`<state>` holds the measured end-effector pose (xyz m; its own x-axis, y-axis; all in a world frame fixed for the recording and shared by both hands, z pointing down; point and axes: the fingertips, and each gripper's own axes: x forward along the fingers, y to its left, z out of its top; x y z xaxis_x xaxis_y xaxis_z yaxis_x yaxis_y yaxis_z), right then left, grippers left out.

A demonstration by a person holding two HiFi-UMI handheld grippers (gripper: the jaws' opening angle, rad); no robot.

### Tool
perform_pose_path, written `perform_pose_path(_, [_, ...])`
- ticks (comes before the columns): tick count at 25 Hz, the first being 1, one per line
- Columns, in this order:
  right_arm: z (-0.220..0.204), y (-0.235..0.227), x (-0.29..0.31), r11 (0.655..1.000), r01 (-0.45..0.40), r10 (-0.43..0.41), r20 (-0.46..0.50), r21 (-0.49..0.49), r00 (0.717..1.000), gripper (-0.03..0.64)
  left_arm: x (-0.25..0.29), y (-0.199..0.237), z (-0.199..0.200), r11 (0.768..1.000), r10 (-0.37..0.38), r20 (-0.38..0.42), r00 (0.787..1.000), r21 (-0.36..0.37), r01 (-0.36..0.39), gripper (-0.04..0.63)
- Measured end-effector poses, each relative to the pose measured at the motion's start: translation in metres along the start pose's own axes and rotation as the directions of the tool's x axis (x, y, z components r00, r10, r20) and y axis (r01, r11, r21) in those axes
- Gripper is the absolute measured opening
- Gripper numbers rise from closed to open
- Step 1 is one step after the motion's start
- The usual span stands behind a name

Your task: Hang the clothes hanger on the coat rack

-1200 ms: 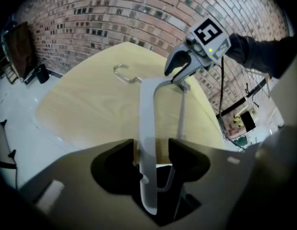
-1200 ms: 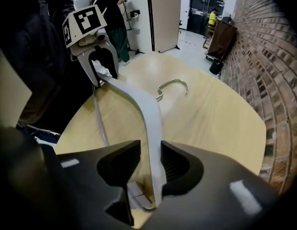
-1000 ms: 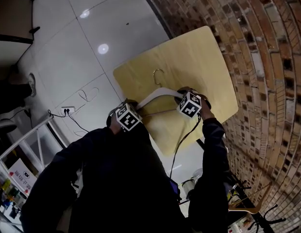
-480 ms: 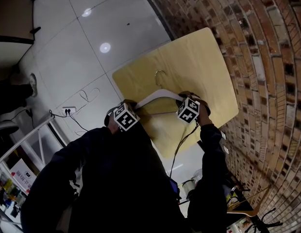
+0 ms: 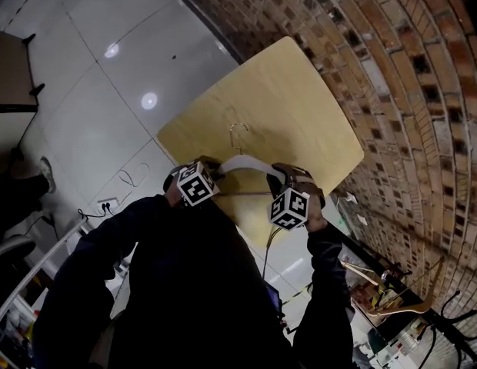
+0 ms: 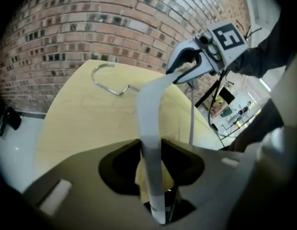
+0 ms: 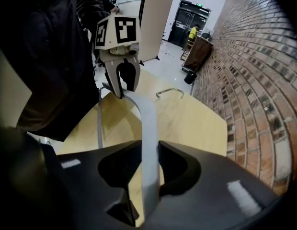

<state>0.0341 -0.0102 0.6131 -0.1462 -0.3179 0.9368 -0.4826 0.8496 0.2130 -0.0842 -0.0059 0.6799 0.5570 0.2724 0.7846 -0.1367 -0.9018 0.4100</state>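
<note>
A white clothes hanger (image 5: pixel 250 165) with a metal hook (image 5: pixel 238 132) hangs just above the pale wooden table (image 5: pixel 300 98). My left gripper (image 5: pixel 214 169) is shut on its left arm, and my right gripper (image 5: pixel 281 178) is shut on its right arm. In the left gripper view the white arm (image 6: pixel 149 123) runs between my jaws up to the right gripper (image 6: pixel 187 67). The left jaws have just been opening a little with the arm still between them. In the right gripper view the arm (image 7: pixel 149 138) passes between my jaws toward the left gripper (image 7: pixel 122 83), beside the hook (image 7: pixel 168 92).
A brick wall (image 5: pixel 392 68) runs along the table's far side. A black rack (image 5: pixel 446 333) with a wooden hanger (image 5: pixel 385 304) on it stands at the lower right. The floor (image 5: pixel 108 91) is white tile, with a cable and a socket strip (image 5: pixel 108 203).
Both grippers have lifted the hanger off the table. The right gripper has come down and nearer in the head view, and the view itself has swung.
</note>
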Motion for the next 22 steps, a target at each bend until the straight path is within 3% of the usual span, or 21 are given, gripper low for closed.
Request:
perform_pose_path(4, [-0.006,0.009,-0.040,0.993,0.098,-0.097,-0.021,0.071,0.995,0.114,-0.005,-0.015,0.026,0.992,-0.090,0.001,0.996,0.093,0.089,0.130])
perform_pose_path(8, [-0.020,0.013,-0.076,0.975,0.164,-0.160,-0.035,0.152,0.986,0.115,-0.017,-0.035,0.052,0.976,-0.116,0.034,0.993,0.187,0.108,0.126])
perform_pose_path(12, [-0.035,0.021,-0.100,0.947,0.222,-0.219,-0.038,0.234,0.975,0.123,-0.031,-0.048,0.079,0.935,-0.153,0.063,0.986,0.332,0.124,0.123])
perform_pose_path(14, [-0.043,0.030,-0.104,0.932,0.204,-0.208,-0.020,0.300,0.978,0.132,-0.042,-0.055,0.091,0.891,-0.169,0.066,0.983,0.436,0.124,0.120])
perform_pose_path(19, [-0.046,0.046,-0.114,0.871,0.103,-0.163,0.085,0.480,0.983,0.137,-0.064,-0.067,0.112,0.746,-0.222,0.051,0.974,0.653,0.135,0.115])
perform_pose_path(22, [-0.049,0.056,-0.115,0.850,0.043,-0.112,0.100,0.525,0.989,0.121,-0.071,-0.078,0.122,0.631,-0.258,0.045,0.965,0.764,0.133,0.114])
